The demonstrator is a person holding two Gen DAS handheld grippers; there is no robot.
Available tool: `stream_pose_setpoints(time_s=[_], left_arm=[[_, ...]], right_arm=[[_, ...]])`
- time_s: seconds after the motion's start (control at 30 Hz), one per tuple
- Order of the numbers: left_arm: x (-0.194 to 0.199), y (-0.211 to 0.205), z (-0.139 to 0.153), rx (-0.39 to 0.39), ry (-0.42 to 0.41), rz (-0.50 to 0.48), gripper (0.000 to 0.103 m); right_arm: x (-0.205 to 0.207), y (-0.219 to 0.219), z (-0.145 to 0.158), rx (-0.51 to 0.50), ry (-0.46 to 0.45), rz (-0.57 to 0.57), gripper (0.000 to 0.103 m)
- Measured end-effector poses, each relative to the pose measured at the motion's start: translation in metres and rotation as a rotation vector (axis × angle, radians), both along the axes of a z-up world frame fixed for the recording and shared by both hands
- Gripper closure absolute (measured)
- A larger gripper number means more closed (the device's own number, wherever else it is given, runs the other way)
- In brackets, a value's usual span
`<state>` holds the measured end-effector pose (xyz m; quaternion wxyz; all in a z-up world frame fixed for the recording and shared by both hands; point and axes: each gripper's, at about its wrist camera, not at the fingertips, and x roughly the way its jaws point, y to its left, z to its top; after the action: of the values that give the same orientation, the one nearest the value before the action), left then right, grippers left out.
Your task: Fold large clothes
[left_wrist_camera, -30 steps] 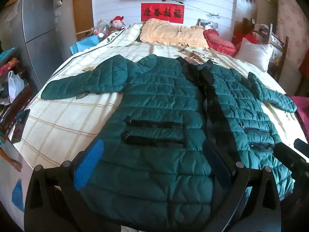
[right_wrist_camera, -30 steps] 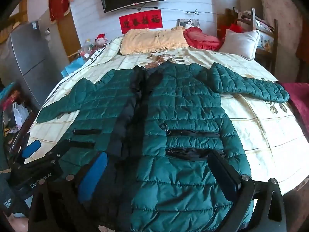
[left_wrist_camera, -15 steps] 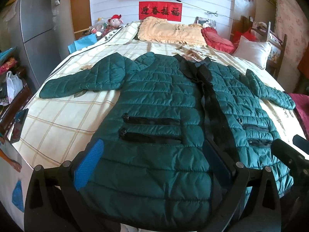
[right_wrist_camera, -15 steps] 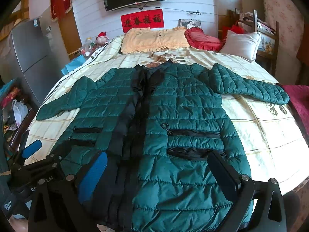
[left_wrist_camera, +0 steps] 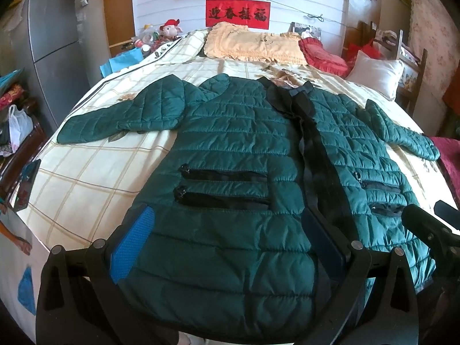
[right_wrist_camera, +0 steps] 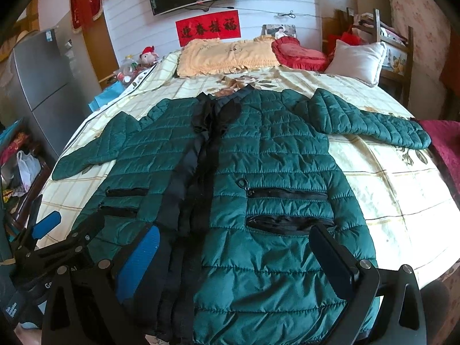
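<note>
Your green jacket (left_wrist_camera: 230,149) lies face up and spread flat on the bed (left_wrist_camera: 86,189), collar toward the yellow pillow (left_wrist_camera: 253,44) and hem at the bed's near edge, both sleeves stretched out to the sides. A black placket runs down the jacket's middle, with two black zip pockets on each front panel. Your left gripper (left_wrist_camera: 230,238) hovers over the jacket's hem on the side of the left sleeve, jaws wide apart and holding nothing, blue pads facing inward. Your right gripper (right_wrist_camera: 233,253) hangs over the hem on the other side of the placket, jaws likewise spread open, gripping nothing; whether either touches the fabric cannot be told. Beyond the jacket's collar, a red cushion (right_wrist_camera: 299,53) and a white pillow (right_wrist_camera: 356,60) sit beside the yellow pillow.
</note>
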<state>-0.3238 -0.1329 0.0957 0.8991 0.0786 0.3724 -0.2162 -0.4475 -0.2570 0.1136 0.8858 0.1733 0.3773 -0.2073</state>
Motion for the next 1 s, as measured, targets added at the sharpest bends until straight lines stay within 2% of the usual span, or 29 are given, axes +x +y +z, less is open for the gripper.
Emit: stream_pose_setpoints(time_s=[1.0], left_arm=[[-0.001,-0.0018,-0.0037,0.004,0.012,-0.002,0.001]], right_arm=[[0.0054,0.0007,-0.0098,0.008,-0.021,0.012,0.0]])
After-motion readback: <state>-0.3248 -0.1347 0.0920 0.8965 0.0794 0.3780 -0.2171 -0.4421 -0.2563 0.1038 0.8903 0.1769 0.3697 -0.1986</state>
